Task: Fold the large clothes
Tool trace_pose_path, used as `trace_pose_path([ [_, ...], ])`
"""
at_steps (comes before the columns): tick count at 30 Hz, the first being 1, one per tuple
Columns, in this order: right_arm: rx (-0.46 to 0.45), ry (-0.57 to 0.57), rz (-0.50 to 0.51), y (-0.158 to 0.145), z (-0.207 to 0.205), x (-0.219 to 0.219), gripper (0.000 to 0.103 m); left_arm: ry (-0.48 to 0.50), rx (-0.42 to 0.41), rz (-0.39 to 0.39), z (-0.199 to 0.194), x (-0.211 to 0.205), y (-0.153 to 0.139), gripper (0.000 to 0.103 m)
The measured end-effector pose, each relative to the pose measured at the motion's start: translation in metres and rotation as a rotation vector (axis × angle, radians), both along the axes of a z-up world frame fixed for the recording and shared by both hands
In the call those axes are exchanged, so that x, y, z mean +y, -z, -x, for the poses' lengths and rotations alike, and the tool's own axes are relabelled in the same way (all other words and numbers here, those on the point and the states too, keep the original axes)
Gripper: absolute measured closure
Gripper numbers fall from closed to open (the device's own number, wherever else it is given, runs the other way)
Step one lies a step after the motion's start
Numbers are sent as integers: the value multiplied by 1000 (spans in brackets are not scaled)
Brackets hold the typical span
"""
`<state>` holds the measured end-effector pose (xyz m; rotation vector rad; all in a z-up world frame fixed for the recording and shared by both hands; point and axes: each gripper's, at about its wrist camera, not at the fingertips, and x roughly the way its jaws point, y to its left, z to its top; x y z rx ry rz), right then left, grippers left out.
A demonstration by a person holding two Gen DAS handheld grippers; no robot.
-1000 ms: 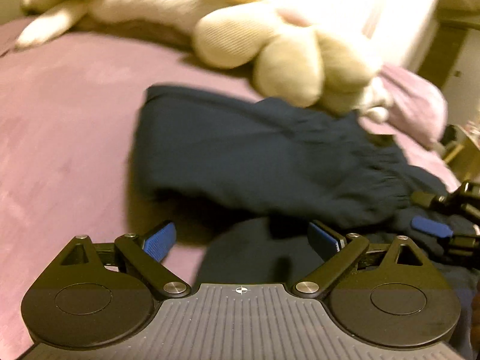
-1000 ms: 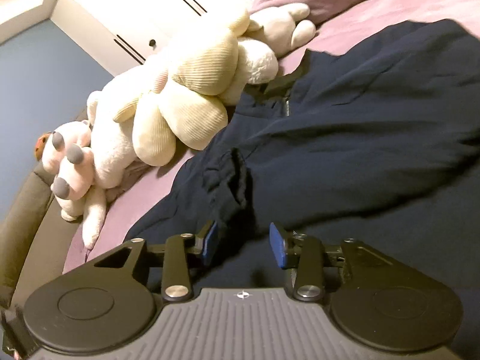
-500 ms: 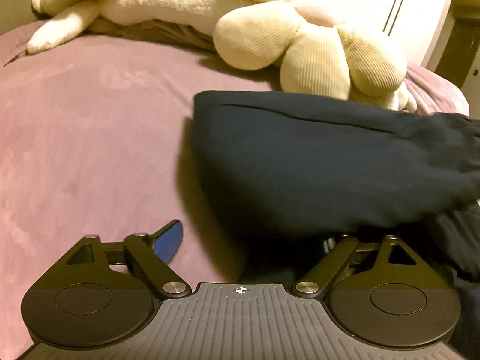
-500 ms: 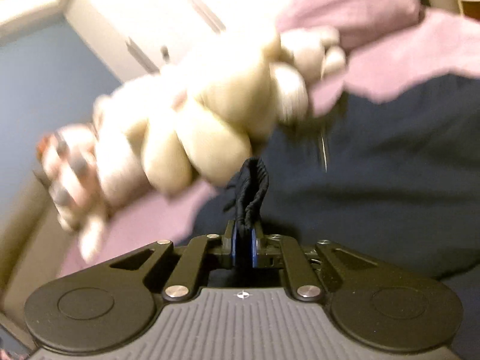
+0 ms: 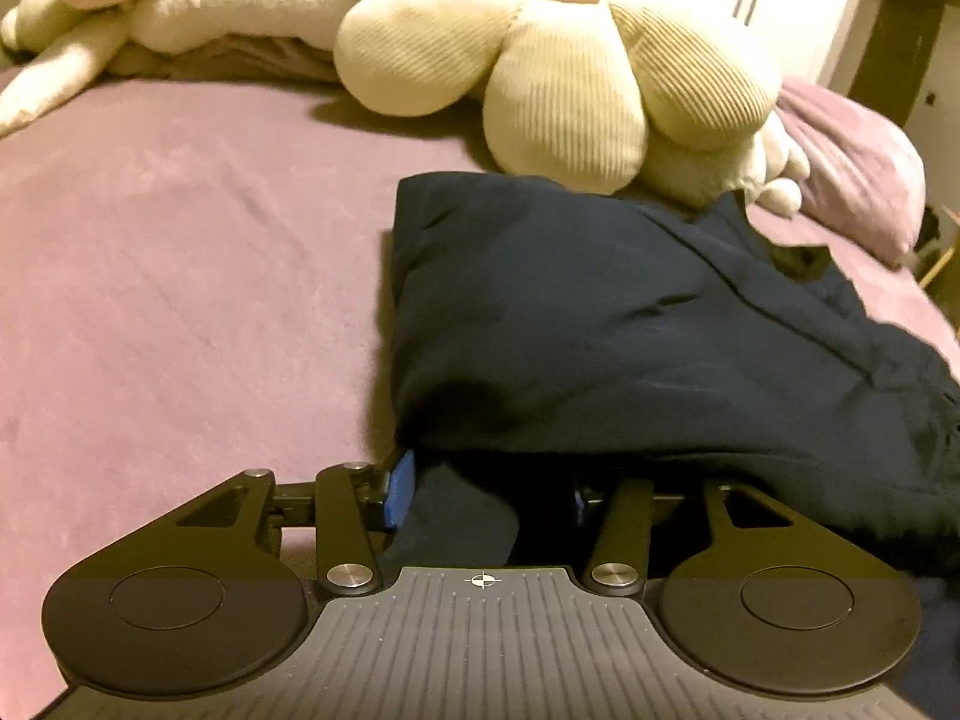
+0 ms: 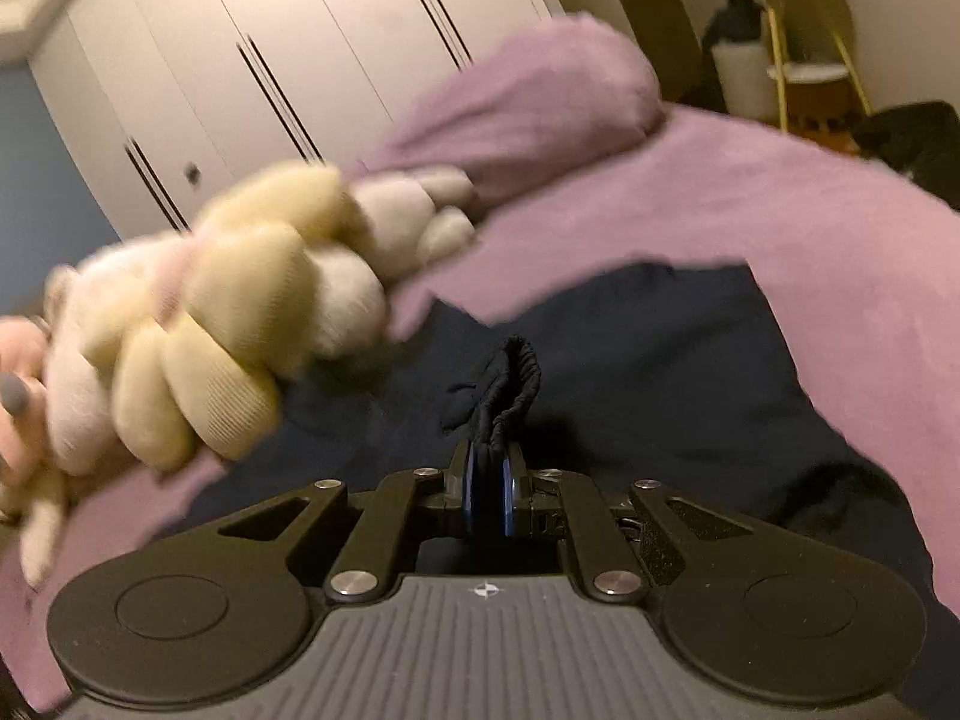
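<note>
A large navy garment [image 5: 600,312] lies bunched on the purple bed sheet [image 5: 180,300], and its folded edge drapes over my left gripper [image 5: 489,495]. The left jaws are closing with a lump of the navy cloth between them. The left blue pad [image 5: 401,489] shows at the cloth's edge, while the right pad is mostly hidden under the fold. In the right wrist view my right gripper [image 6: 487,480] is shut on a gathered elastic cuff [image 6: 516,384] of the garment [image 6: 660,372]. The cuff stands up out of the pads, above the spread cloth.
Cream plush toys [image 5: 570,60] lie along the far side of the bed, right behind the garment. They show blurred at the left as plush toys [image 6: 240,324]. A purple pillow [image 6: 516,114], white wardrobe doors [image 6: 270,60] and a yellow stand [image 6: 804,60] are beyond.
My left gripper slid in under the garment's folded edge and its jaws narrowed around cloth. My right gripper shut on the elastic cuff, rose and swung, so its view now takes in pillow and wardrobe.
</note>
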<state>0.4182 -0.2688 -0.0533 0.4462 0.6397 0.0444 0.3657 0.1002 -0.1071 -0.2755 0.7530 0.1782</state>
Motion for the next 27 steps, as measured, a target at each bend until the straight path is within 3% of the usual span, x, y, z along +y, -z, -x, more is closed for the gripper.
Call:
trace_pose_path([
  [2, 45, -6, 24, 16, -4, -3, 95, -1, -2, -18, 2, 1, -1, 60],
  [5, 93, -8, 45, 32, -11, -2, 95, 1, -22, 0, 8, 3, -9, 60],
  [7, 70, -12, 79, 30, -9, 0, 95, 29, -29, -3, 12, 0, -14, 52],
  [9, -5, 14, 133, 17, -3, 2, 95, 41, -35, -4, 18, 0, -17, 37],
  [11, -66, 65, 197, 7, 3, -1, 95, 36, -39, 23, 26, 2, -19, 29],
  [14, -23, 62, 279, 15, -4, -4, 91, 25, -62, 54, 41, 7, -28, 19],
  [16, 74, 34, 283, 28, -12, -10, 85, 11, -108, 46, 50, 11, -39, 13],
  [21, -44, 166, 188, 8, 14, -23, 76, -8, -185, -1, 33, 3, -62, 10],
  [24, -87, 22, 136, 7, 9, 9, 81, 29, -216, 34, 11, -15, -60, 7],
  [27, -126, -137, 152, 12, -2, 62, 85, 75, -212, -8, -11, -38, -46, 7],
])
